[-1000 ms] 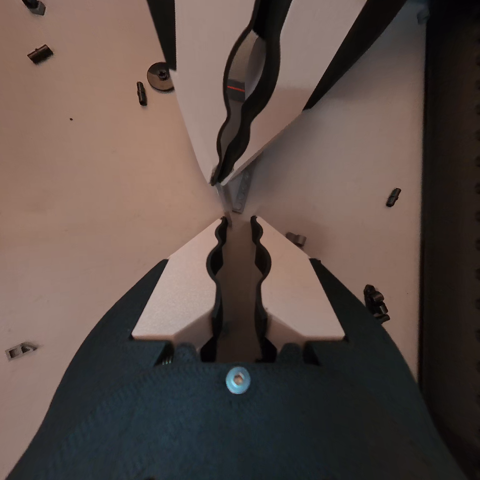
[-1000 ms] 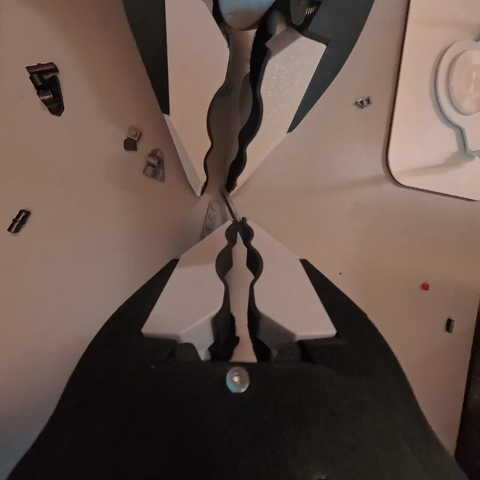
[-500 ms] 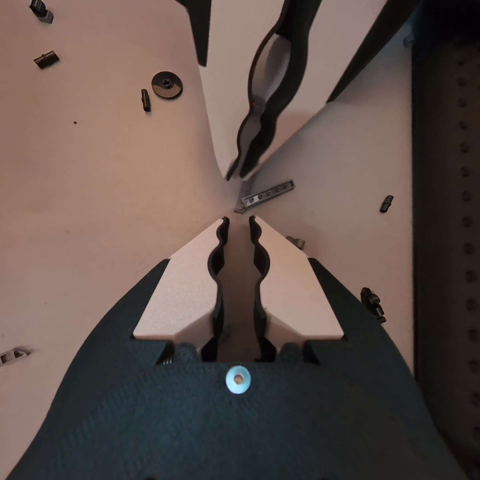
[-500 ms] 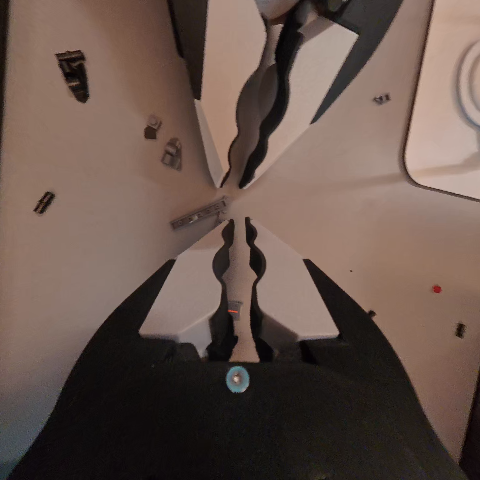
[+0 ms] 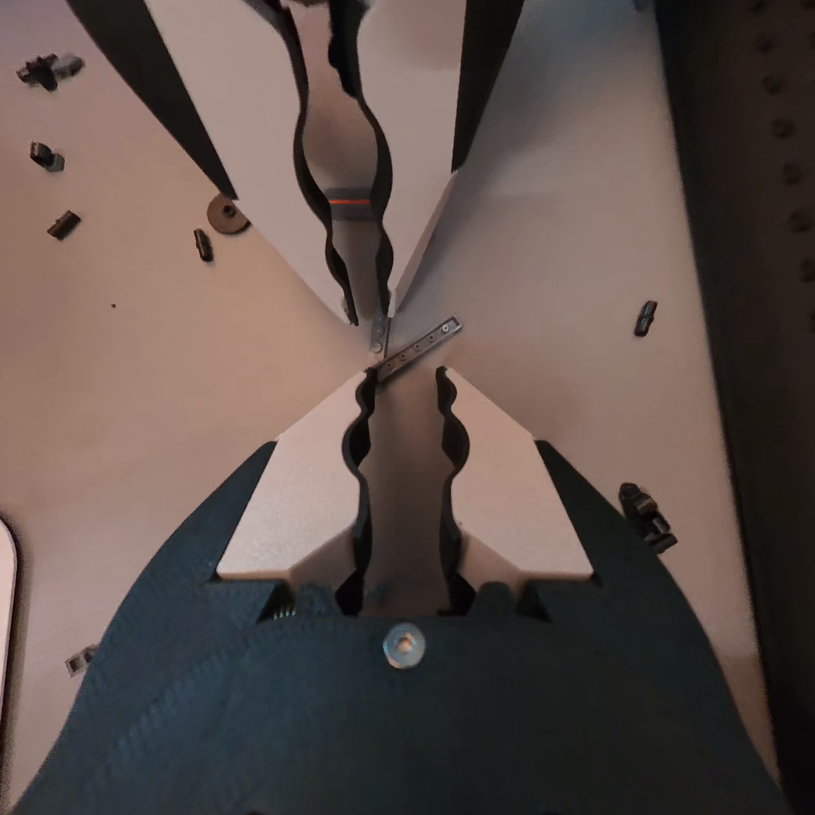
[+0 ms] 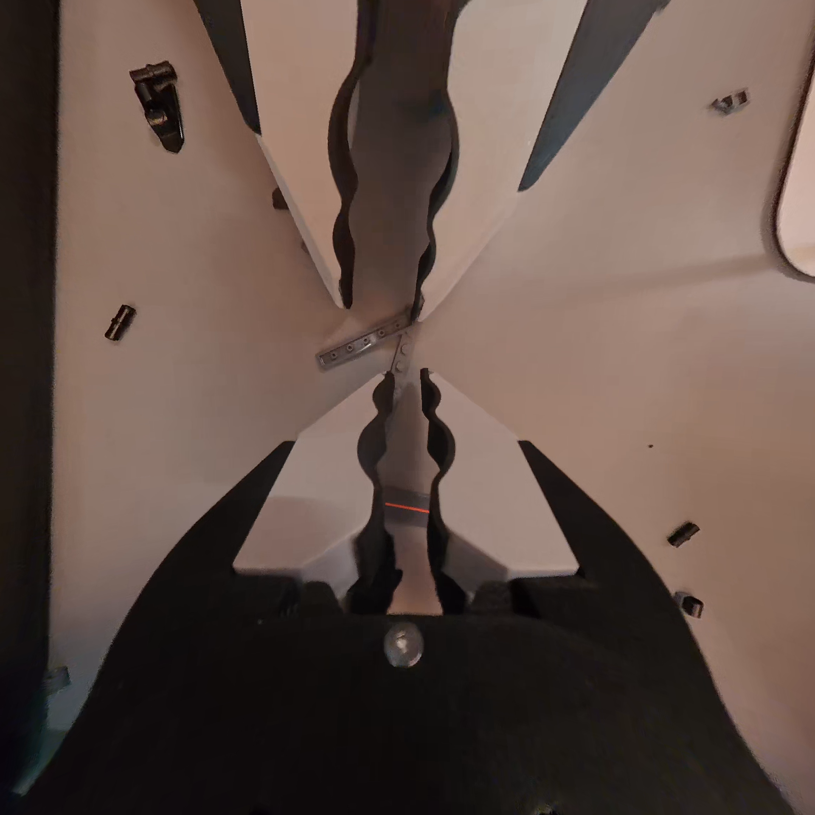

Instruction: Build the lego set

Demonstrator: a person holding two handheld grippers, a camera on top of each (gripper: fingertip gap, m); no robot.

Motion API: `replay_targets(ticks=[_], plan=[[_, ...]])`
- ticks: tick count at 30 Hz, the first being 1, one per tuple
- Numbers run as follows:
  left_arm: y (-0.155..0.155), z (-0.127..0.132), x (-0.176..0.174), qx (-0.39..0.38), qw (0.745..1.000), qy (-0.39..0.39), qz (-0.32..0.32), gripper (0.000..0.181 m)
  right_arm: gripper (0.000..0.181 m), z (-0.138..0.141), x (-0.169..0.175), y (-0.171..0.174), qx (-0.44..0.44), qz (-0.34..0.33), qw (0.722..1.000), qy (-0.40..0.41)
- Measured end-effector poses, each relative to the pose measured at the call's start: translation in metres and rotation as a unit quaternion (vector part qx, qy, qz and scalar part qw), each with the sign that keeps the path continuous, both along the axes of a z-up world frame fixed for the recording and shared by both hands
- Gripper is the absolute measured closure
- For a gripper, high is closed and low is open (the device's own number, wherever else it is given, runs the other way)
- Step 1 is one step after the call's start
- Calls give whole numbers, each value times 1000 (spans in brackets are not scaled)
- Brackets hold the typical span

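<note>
A long grey plate (image 5: pixel 419 350) lies flat on the white table (image 5: pixel 132 397) between the two grippers. A short grey studded plate (image 5: pixel 379 333) meets it at one end in a V. My left gripper (image 5: pixel 405 372) is open, its left fingertip touching the long plate's near end. In the right wrist view the long plate (image 6: pixel 364 342) runs left, and the short plate (image 6: pixel 402 355) points into my right gripper (image 6: pixel 406 374). That gripper is slightly open, with the short plate's end beside its left finger. A grey piece with a red line (image 6: pixel 405 507) shows between the right fingers.
Small black pieces lie scattered: a round disc (image 5: pixel 225 216), pins (image 5: pixel 644 317) (image 6: pixel 120 322) and hinge-like parts (image 5: pixel 646 516) (image 6: pixel 158 110). A white tray corner (image 6: pixel 798 176) is at the right view's upper right. A dark studded strip (image 5: pixel 749 397) borders the table. Both grippers' tips are close together, under 4 cm apart.
One second ago my right gripper was shut on a thin plate; it opened and the plates now lie on the table. My left gripper has opened wider. Both grippers now face each other squarely.
</note>
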State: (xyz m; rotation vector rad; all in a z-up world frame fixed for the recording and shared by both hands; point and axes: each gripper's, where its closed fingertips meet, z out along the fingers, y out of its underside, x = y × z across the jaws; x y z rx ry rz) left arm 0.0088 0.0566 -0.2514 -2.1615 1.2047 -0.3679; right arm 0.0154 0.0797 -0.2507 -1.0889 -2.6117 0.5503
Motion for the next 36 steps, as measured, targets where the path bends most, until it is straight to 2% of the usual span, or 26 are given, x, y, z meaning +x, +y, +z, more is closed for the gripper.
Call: replay_targets(ticks=[10,15,22,25,31,36], plan=[[3,-3,5,14,1000,11,-13,163,173,-1,1,4,0,-9,1000,-4],[-2,-8,8,5,999,20,-27,173,173,-3,1,5,2,-10,1000,-6],[-3,-8,7,1,999,21,-27,175,174,0,-1,6,-2,-14,1000,3],[0,-6,2,-11,1000,5,-6,175,173,4,-1,6,-6,-12,1000,12],[11,18,-6,-38,991,-115,59,176,168,28,-8,-3,15,25,996,85],[13,45,-6,-74,963,-243,83,175,162,37,-14,-4,78,49,987,133]])
